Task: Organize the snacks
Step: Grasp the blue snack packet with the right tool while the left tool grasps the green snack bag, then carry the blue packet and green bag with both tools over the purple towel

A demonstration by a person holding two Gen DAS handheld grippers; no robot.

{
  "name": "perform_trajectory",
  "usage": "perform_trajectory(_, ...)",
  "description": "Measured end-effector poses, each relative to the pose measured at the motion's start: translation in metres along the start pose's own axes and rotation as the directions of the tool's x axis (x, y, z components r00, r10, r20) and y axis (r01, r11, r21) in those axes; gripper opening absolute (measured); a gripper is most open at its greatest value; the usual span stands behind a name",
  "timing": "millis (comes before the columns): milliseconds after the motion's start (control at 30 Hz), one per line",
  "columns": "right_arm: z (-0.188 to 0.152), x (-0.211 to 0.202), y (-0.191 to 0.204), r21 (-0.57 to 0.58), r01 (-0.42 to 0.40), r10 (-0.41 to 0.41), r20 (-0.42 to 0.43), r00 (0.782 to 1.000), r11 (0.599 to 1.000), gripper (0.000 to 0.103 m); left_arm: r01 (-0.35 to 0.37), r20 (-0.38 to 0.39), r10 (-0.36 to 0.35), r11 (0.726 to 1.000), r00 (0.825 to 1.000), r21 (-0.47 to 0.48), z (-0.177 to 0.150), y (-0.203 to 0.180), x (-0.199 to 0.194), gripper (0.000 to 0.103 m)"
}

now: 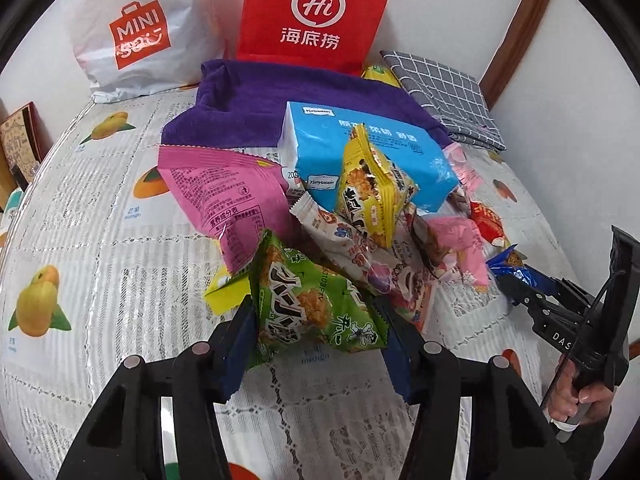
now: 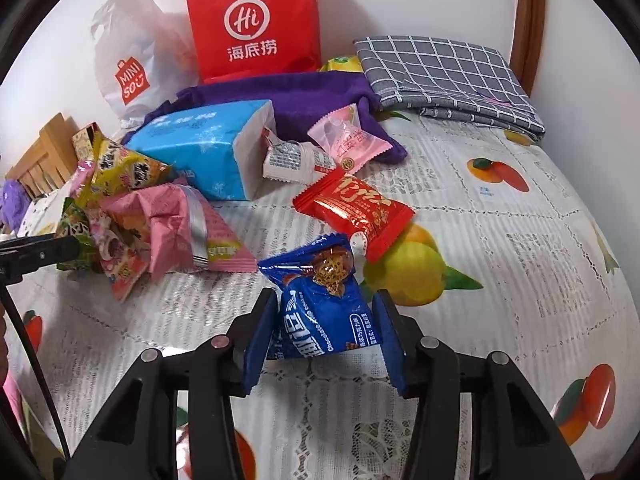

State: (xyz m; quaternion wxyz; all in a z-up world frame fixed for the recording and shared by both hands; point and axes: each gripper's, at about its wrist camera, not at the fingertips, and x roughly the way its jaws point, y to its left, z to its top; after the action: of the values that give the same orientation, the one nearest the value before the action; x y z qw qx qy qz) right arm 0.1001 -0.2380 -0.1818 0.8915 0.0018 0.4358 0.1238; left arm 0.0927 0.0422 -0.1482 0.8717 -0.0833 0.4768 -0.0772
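The left gripper [image 1: 316, 320] is pinching the green snack packet [image 1: 312, 304] between both blue pads at the near edge of the snack heap in front of the blue tissue pack [image 1: 360, 156], likely because that packet is lying loosest and can be peeled off without dragging the pink bag [image 1: 224, 196] behind it. The right gripper [image 2: 326, 320] is clamping the blue chocolate cookie packet [image 2: 320, 304] narrowly, to the right of the tissue pack. Bare fruit-print tablecloth [image 2: 520, 280] is lying open nearer than the tissue pack, while the red Haidilao bag [image 1: 316, 16] and wall are closing off the room behind it.
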Motion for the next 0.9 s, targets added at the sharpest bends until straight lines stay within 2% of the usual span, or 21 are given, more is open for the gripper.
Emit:
perform_trajectory(300,0.001,-0.033,0.003,0.035,-0.002,0.001,0.043,0.999,0.999,0.047,-0.002,0.032,0.003,1.0,0.999,-0.029,-0.008,0.002,-0.029,0.053)
perform_trajectory(433,0.003,-0.05,0.005,0.044,-0.007,0.004,0.064,0.998,0.999,0.046,0.018,0.041,-0.016,0.999,0.999,-0.034,-0.011,-0.002,-0.042,0.053)
perform_trajectory(900,0.026,-0.095,0.02,0.056,-0.01,0.002,0.136,0.991,0.998,0.046,0.042,0.099,-0.045,0.999,0.994,0.028,0.011,-0.034,-0.082,0.053)
